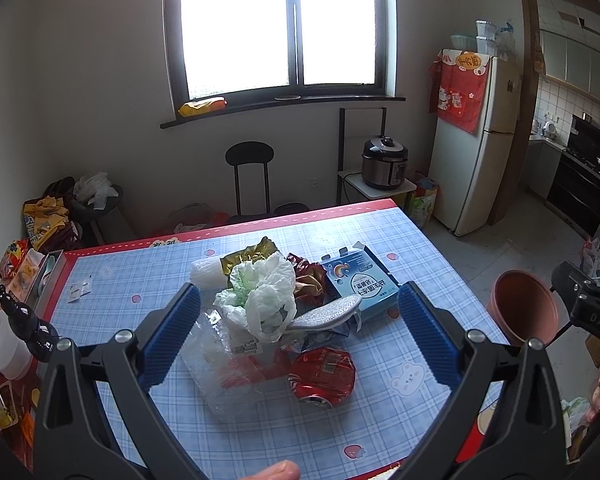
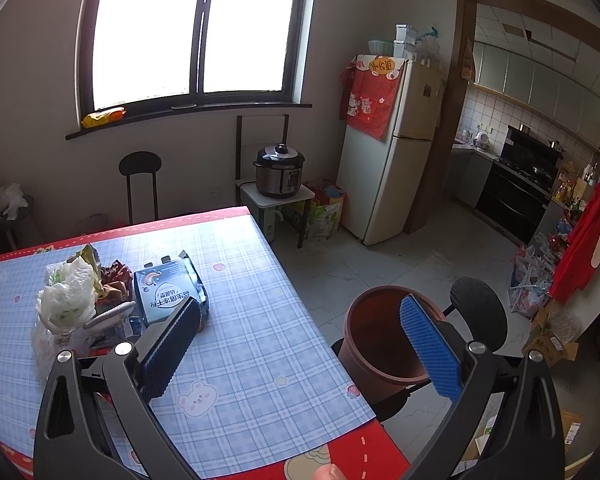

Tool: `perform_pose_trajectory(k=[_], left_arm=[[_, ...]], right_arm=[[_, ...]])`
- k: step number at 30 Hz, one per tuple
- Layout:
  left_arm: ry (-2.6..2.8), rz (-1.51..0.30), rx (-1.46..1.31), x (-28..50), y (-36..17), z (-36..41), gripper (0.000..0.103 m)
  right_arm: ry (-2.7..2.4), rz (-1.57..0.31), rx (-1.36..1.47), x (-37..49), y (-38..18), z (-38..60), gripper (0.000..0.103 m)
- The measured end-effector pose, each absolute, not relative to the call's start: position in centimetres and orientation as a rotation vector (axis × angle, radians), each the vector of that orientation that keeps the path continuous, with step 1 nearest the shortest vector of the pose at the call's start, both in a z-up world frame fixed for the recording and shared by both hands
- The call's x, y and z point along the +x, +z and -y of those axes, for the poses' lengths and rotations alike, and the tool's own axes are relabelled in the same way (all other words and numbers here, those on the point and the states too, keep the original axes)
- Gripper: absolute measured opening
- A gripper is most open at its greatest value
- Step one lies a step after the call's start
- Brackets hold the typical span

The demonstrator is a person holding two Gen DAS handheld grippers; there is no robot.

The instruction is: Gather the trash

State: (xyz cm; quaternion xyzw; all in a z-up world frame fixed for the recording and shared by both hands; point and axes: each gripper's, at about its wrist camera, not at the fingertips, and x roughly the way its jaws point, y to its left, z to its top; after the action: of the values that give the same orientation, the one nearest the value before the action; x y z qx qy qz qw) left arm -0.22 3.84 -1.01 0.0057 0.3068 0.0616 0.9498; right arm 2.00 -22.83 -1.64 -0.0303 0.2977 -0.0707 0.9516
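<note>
The trash pile (image 1: 276, 312) lies mid-frame on the surface (image 1: 400, 384), its long axis running from lower left to the blue box (image 1: 360, 280) at upper right. Both the left tool (image 1: 300, 336) and right tool (image 2: 300, 344) gape empty; the brown bin (image 2: 384, 340) stands just off the surface's right edge, with bare cloth between pile and bin

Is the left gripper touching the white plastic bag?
Apart. In the left wrist view the open left gripper has tablecloth showing between each pad and the white plastic bag.
</note>
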Motion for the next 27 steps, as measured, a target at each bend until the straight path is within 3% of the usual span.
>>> perform_pose_trajectory(k=[27], left_arm=[[0.121,-0.619,-0.003,-0.34,-1.08,-4.09,0.098]], right_arm=[[-0.142,-0.603,-0.069,1.77,-1.59,22.43,0.098]])
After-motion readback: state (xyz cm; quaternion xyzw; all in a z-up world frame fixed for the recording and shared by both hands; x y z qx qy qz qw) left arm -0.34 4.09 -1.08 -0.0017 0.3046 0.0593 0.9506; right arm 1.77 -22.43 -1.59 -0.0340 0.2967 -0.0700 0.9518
